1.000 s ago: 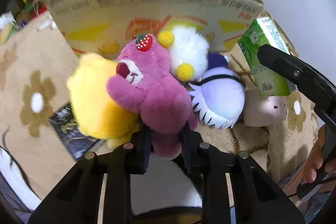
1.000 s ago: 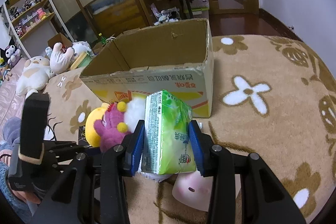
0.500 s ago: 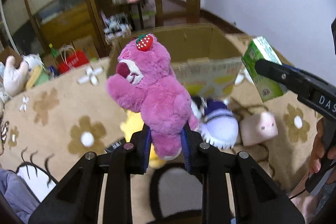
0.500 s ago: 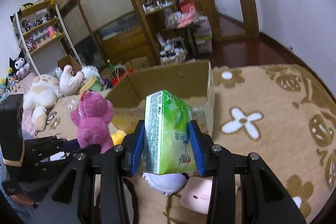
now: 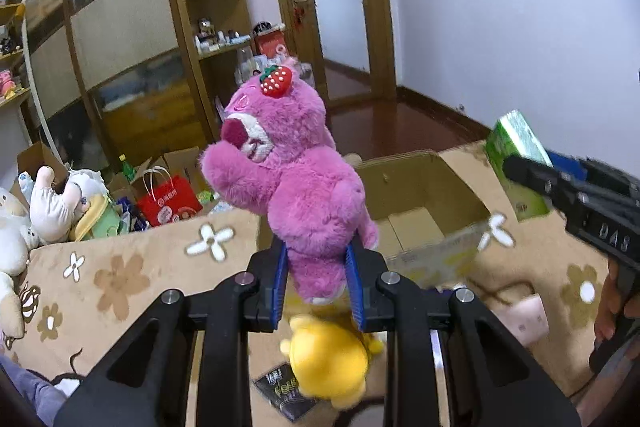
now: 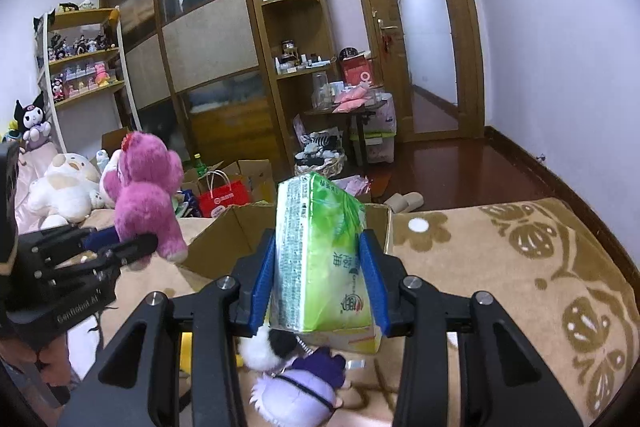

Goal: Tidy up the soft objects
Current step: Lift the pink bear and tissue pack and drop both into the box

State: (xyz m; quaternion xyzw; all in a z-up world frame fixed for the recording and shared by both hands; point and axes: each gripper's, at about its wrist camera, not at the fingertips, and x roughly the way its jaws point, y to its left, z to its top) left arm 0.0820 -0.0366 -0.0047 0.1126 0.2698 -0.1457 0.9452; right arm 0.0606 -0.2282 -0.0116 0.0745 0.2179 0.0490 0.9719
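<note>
Transport step, by my judgement: left gripper (image 5: 317, 283) has its jaws clamped on the pink strawberry bear (image 5: 296, 179), raised, cardboard box (image 5: 420, 203) at its 2 o'clock. Right gripper (image 6: 320, 291) pinches the green tissue pack (image 6: 320, 259). Next: carry both over the box, then release.

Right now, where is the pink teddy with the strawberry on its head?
The pink teddy is up in the air, pinched in the left hand-held gripper, above the yellow plush and beside the open cardboard box.

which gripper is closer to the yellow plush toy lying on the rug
Left. The left gripper hangs just above the yellow plush toy, holding the pink plush bear; the right gripper is off to its side.
</note>
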